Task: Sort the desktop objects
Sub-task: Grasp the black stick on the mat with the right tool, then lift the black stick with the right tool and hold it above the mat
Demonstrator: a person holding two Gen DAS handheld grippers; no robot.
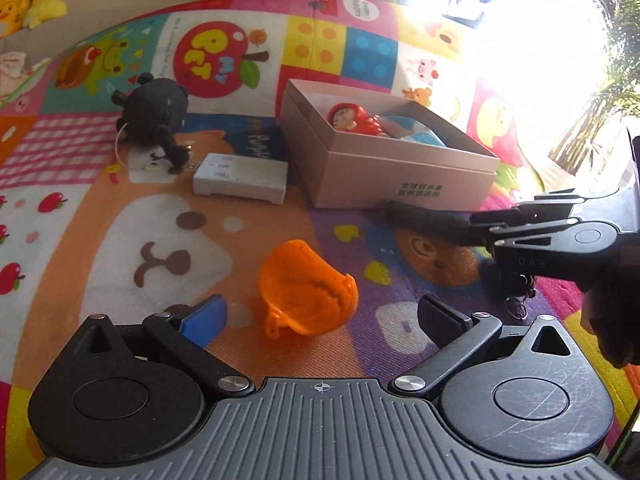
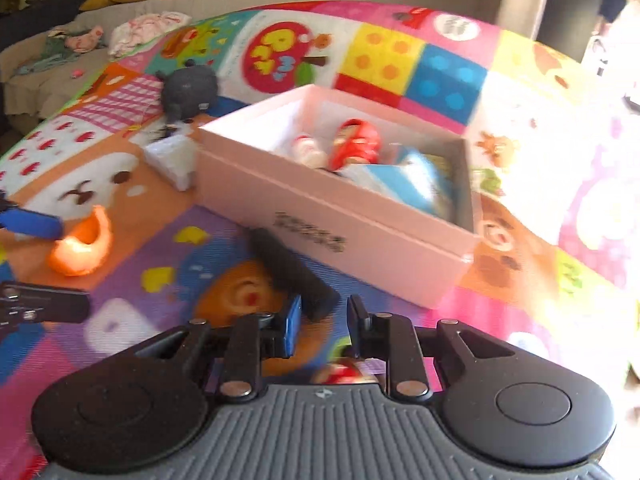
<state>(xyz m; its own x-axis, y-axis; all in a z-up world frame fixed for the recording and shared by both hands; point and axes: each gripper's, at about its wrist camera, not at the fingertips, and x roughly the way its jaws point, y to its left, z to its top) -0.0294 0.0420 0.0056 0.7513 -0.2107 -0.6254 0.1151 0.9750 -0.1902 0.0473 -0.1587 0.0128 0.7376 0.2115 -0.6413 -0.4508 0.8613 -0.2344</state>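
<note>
Right up front, the left gripper [image 1: 322,320] is wide open around an orange cup-shaped toy [image 1: 306,290] on the colourful play mat [image 1: 120,208]. Just beside it, the right gripper [image 2: 324,314] is clamped on a black bar [image 2: 292,268]. Further back, a pink box [image 1: 400,176] holds a red doll [image 1: 352,120], with a white block [image 1: 240,178] and a black plush [image 1: 154,114] off to its left.

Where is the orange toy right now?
Left wrist view: the orange toy lies on the mat, between the left gripper's open jaws, nearer than the box.
</note>
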